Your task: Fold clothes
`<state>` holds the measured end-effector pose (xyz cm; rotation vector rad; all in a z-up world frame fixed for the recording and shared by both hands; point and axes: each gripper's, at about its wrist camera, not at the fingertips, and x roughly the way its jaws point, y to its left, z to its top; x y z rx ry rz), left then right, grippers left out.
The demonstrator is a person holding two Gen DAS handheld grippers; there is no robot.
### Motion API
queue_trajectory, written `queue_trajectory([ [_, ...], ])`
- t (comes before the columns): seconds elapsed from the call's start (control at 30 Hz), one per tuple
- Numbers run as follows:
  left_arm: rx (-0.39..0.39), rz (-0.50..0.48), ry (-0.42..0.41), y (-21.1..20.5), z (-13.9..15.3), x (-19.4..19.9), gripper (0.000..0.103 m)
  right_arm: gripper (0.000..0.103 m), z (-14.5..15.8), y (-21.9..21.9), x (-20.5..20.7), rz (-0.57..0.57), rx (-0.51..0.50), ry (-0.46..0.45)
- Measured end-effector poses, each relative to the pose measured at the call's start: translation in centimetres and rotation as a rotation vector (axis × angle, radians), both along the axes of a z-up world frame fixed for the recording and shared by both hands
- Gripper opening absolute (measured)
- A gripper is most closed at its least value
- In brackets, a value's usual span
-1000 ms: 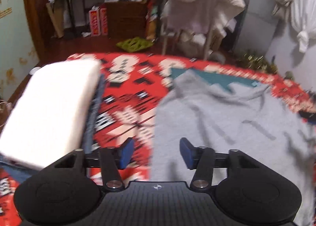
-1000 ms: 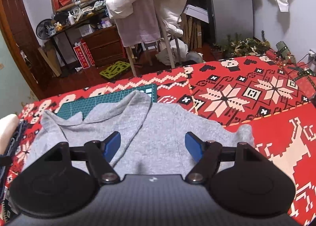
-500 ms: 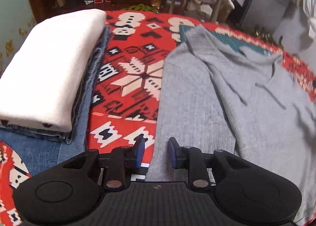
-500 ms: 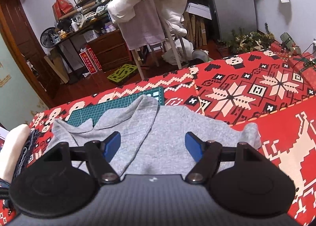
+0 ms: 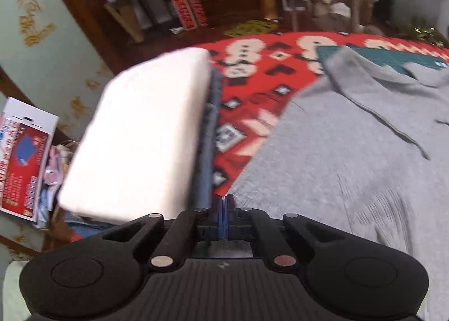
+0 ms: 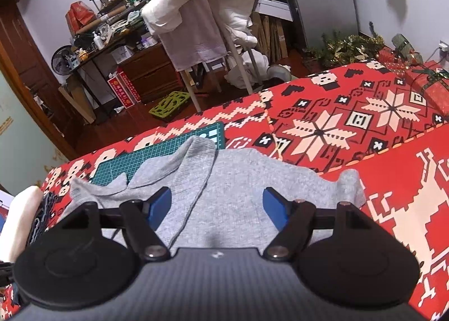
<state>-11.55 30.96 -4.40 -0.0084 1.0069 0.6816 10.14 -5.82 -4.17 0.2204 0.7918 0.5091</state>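
Pinching risk: left gripper (image 5: 223, 203) has its jaws pressed together at the near left hem of the grey sweater (image 5: 350, 152); whether cloth is caught, I cannot tell; an empty pinch lifts nothing
Right gripper (image 6: 216, 207): jaws wide, holding nothing, over the sweater's near edge; lifting one side alone could skew the fold
Sweater: spread on the red patterned tabletop (image 6: 350, 124); the folded white pile (image 5: 140, 147) lies just left and could snag

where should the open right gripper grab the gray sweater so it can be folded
Probably the sweater's right hem corner, which sticks out thin over the red cloth. Bring the right gripper in from that outer right side, low, one finger sliding under the edge.
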Motion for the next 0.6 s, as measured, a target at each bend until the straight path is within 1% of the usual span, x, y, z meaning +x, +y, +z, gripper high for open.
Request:
queue_trajectory([
  [0.1,-0.037,0.031,-0.027,0.7,-0.3,0.0,0.003,0.076,-0.1,-0.2,0.4,-0.009,-0.011,0.004],
  [0.17,-0.061,0.057,-0.057,1.0,-0.4,-0.2,0.007,0.076,0.0,-0.5,0.6,-0.015,-0.035,-0.012],
  [0.2,-0.075,0.067,-0.078,1.1,-0.4,-0.3,0.008,0.076,0.1,-0.8,0.7,-0.020,-0.051,-0.025],
  [0.27,-0.106,0.088,-0.125,1.3,-0.2,-0.5,0.008,0.080,0.5,-1.5,0.9,-0.026,-0.090,-0.055],
  [0.33,-0.149,0.100,-0.194,1.6,0.5,-0.7,0.009,0.088,0.7,-2.1,1.0,-0.027,-0.136,-0.082],
  [0.37,-0.168,0.098,-0.237,1.7,1.0,-0.7,0.013,0.091,0.8,-2.3,1.2,-0.020,-0.169,-0.089],
  [0.4,-0.178,0.092,-0.278,1.6,1.6,-0.6,0.018,0.096,0.9,-2.4,1.2,-0.016,-0.202,-0.099],
  [0.43,-0.180,0.082,-0.317,1.5,2.1,-0.4,0.031,0.103,1.0,-2.5,1.3,-0.012,-0.233,-0.109],
  [0.47,-0.168,0.064,-0.350,1.1,2.5,-0.3,0.044,0.102,0.9,-2.5,1.2,-0.011,-0.251,-0.124],
  [0.5,-0.156,0.047,-0.384,0.8,3.0,-0.1,0.048,0.102,0.9,-2.6,1.1,-0.010,-0.268,-0.140],
  [0.53,-0.147,0.026,-0.403,0.5,3.2,0.3,0.055,0.103,0.9,-2.6,1.0,-0.008,-0.285,-0.155],
  [0.57,-0.143,0.001,-0.397,0.3,3.0,0.9,0.057,0.103,0.8,-2.4,1.0,0.003,-0.298,-0.164],
  [0.6,-0.139,-0.024,-0.391,0.2,2.8,1.5,0.057,0.103,0.6,-2.3,0.9,0.015,-0.311,-0.174],
])
